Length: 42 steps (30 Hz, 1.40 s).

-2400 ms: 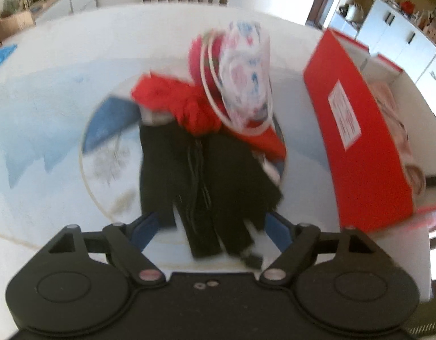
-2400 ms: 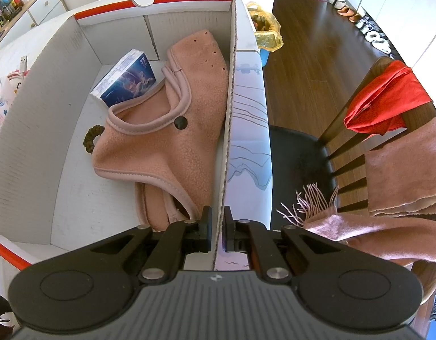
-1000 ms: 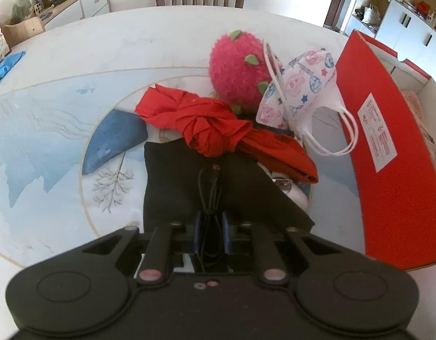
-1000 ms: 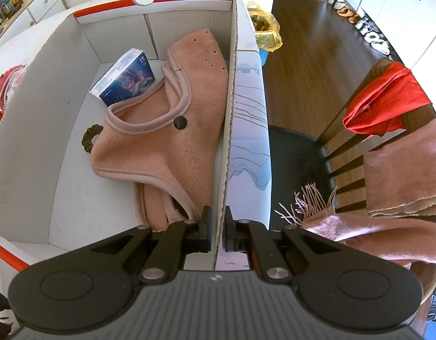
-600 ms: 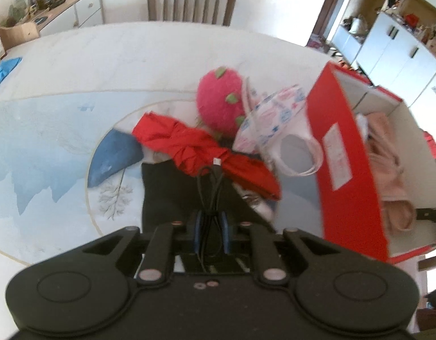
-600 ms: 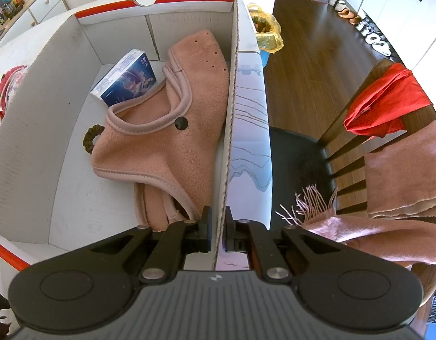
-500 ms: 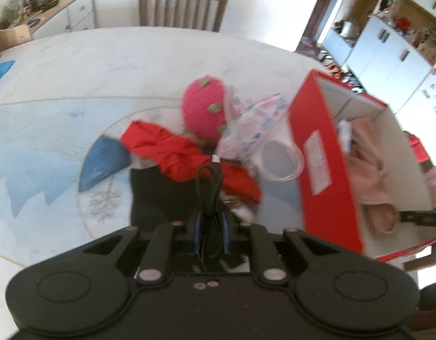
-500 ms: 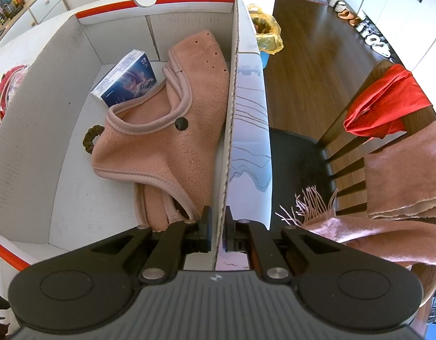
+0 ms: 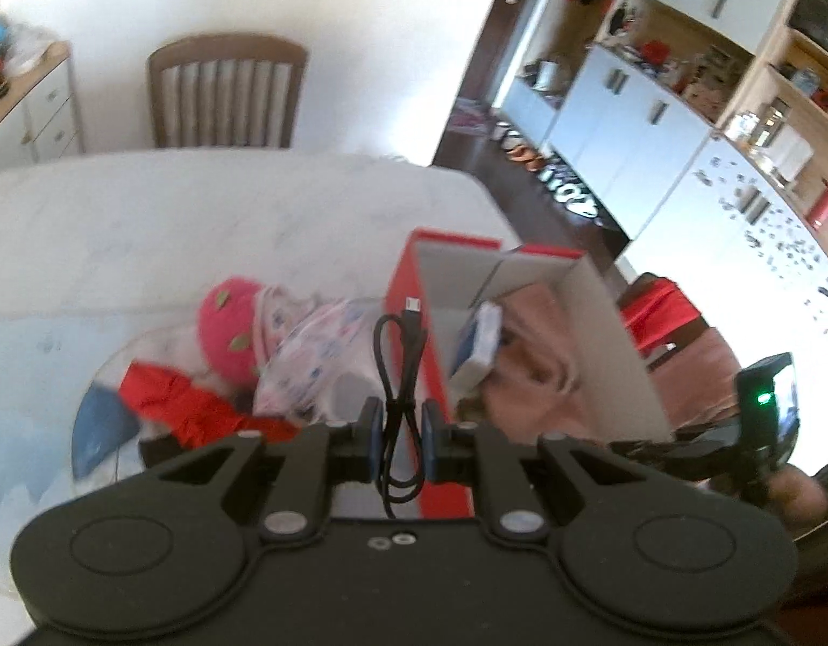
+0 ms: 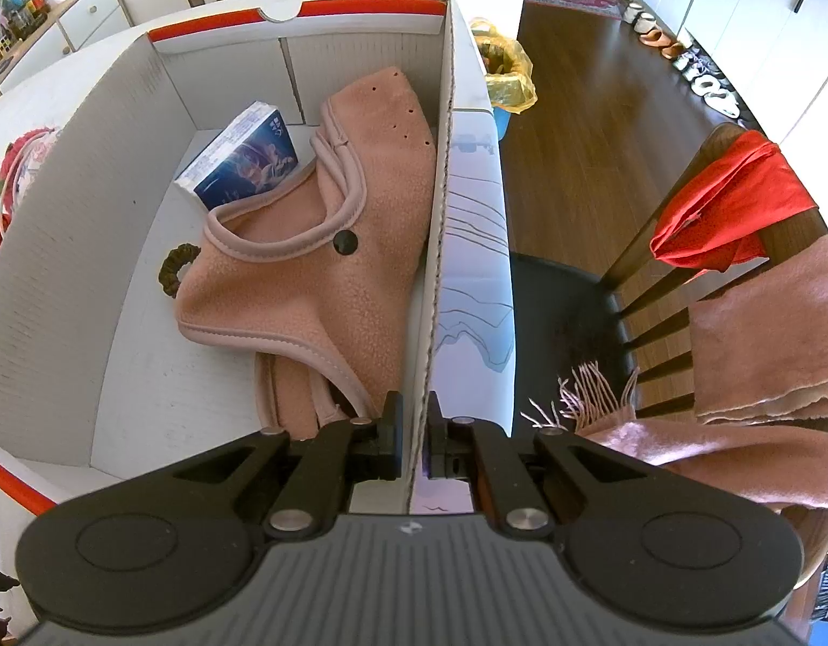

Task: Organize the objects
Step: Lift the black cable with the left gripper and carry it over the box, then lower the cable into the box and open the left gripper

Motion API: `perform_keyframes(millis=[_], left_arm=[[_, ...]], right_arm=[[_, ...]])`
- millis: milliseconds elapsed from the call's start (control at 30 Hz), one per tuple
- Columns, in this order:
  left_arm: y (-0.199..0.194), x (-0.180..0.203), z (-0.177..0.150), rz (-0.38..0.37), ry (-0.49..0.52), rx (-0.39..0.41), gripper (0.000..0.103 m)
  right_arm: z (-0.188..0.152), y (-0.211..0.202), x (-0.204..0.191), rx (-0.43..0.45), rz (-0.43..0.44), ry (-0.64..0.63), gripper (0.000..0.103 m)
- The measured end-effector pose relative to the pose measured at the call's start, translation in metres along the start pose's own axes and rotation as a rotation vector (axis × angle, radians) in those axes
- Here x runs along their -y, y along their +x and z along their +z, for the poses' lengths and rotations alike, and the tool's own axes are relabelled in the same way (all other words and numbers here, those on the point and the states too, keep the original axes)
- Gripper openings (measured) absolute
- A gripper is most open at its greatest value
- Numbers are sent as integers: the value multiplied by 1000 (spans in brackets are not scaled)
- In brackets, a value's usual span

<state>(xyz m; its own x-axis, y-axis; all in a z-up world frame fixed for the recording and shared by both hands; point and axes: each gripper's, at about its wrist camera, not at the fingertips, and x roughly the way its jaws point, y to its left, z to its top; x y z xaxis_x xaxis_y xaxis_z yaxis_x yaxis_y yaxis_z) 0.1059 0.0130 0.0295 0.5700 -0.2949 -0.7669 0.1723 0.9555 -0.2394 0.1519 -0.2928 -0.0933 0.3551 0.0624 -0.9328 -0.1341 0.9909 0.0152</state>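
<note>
Cable [image 9: 402, 377], thin black loops, pinched by left hand-held gripper [image 9: 402, 433]; right one [image 10: 412, 444] clamps corrugated box wall [image 10: 434, 280]

I'm seeing the box [image 10: 91, 204] sitting on the bench [image 9: 198, 215] w/ vest [image 10: 327, 269], book [image 10: 241, 161] behind it & hair tie [image 10: 177, 269] to its left inside. Mask [image 9: 311, 350] & plush [image 9: 225, 328] lying left of box; chair [image 10: 683, 280] standing to its right.

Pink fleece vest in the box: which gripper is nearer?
Right. The right gripper is clamped on the cardboard box's wall directly beside the pink fleece vest; the left gripper, holding a black USB cable, is outside the box.
</note>
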Motion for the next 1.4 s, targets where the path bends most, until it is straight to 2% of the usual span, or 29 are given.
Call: perform_keyframes(millis=[233,367,567,667,833,1100,1400], left_arm=[[2,35,31,-57,107,24,12],[24,61,33,-92,162,-17,12],[67,94,21,-101,242,-92,12],[82,100,16,-120,244,-132,12],[108,110,7,-80,300,-154,12],[152,113,-13,1,378,-257,12],[182,121,-26,45,460,-345,13]], right_arm=[[1,0,0,1,6,3,6],[1,-1,0,3,6,3,6],[2,0,-1,3,6,1,6],[2,0,-1,3,8,2,6],[3,0,-2,4,5,-7,6],[3,-1,-2,6,2,-25,6],[4,1,-1,5,5,-23,6]])
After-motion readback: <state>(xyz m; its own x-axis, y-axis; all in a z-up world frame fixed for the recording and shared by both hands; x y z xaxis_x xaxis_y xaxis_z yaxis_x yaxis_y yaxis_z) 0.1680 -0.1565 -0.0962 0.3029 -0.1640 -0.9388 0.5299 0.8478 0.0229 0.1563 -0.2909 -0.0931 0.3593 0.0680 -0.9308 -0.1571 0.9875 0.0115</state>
